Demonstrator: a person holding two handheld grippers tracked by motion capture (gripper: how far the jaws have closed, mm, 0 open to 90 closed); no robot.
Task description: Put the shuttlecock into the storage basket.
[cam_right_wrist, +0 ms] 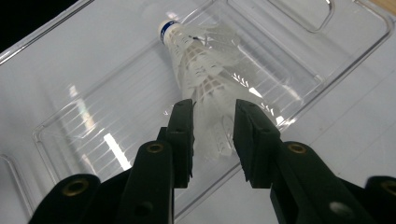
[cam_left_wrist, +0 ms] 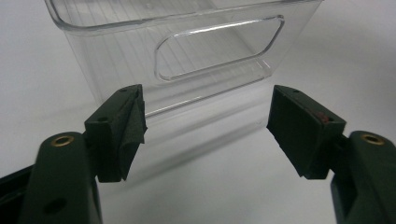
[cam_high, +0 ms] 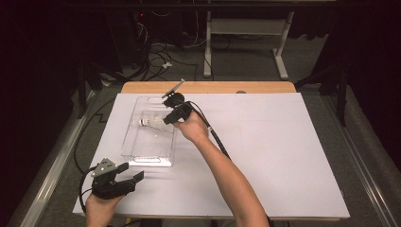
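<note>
Inside one clear bin (cam_high: 147,152), one shuttlecock (cam_right_wrist: 205,70) (right tool (cam_right_wrist: 213,122) gripping).

Looks to me like a lab or recording setup, not a home. I see a wooden counter (cam_high: 208,87) covered by a plain white sheet (cam_high: 265,156), dark curtains (cam_high: 42,42) closing off the sides, loose cables (cam_high: 158,59) tangled on the grey floor (cam_high: 246,61) behind (messy, rig-style), and the white metal legs of another desk (cam_high: 281,47) at the back. Bare, staged, no household stuff visible.
</note>
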